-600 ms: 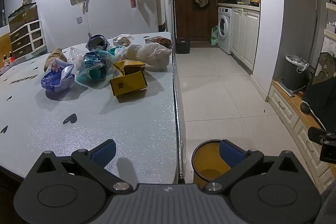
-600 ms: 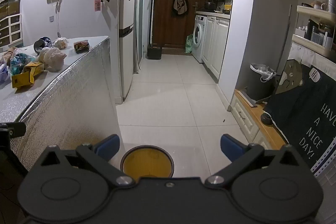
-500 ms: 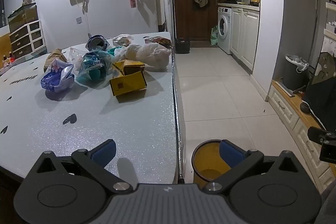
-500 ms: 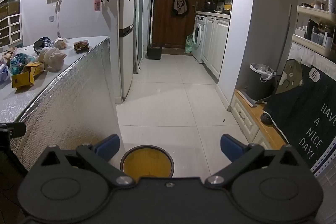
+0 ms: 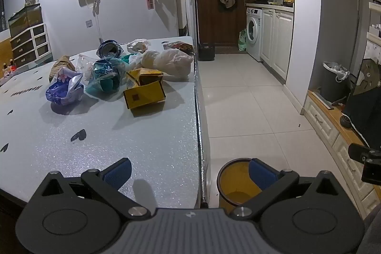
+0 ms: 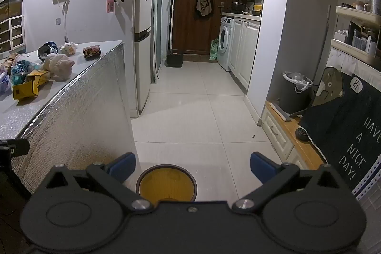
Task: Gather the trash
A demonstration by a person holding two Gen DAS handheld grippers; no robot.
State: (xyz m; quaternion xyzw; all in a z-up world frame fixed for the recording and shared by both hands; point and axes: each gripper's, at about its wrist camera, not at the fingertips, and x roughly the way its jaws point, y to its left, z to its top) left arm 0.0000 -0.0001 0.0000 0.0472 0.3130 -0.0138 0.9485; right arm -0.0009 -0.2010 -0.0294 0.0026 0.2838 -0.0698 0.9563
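Note:
A pile of trash lies on the silver table point(image 5: 133, 142): a yellow carton point(image 5: 144, 94), a teal wrapper point(image 5: 106, 79), a blue-purple wrapper point(image 5: 63, 89), a white plastic bag point(image 5: 170, 61) and a can point(image 5: 108, 49). A yellow-lined bin point(image 5: 235, 185) stands on the floor by the table's edge; it also shows in the right wrist view point(image 6: 166, 183). My left gripper point(image 5: 190, 171) is open and empty over the table's near corner. My right gripper point(image 6: 193, 167) is open and empty above the bin.
A tiled corridor point(image 6: 197, 106) runs to a dark door. A fridge point(image 6: 142, 39) stands past the table. A washing machine point(image 6: 225, 39) and white cabinets line the right. A grey lined bin point(image 6: 295, 92) and a dark banner point(image 6: 350, 135) sit at right.

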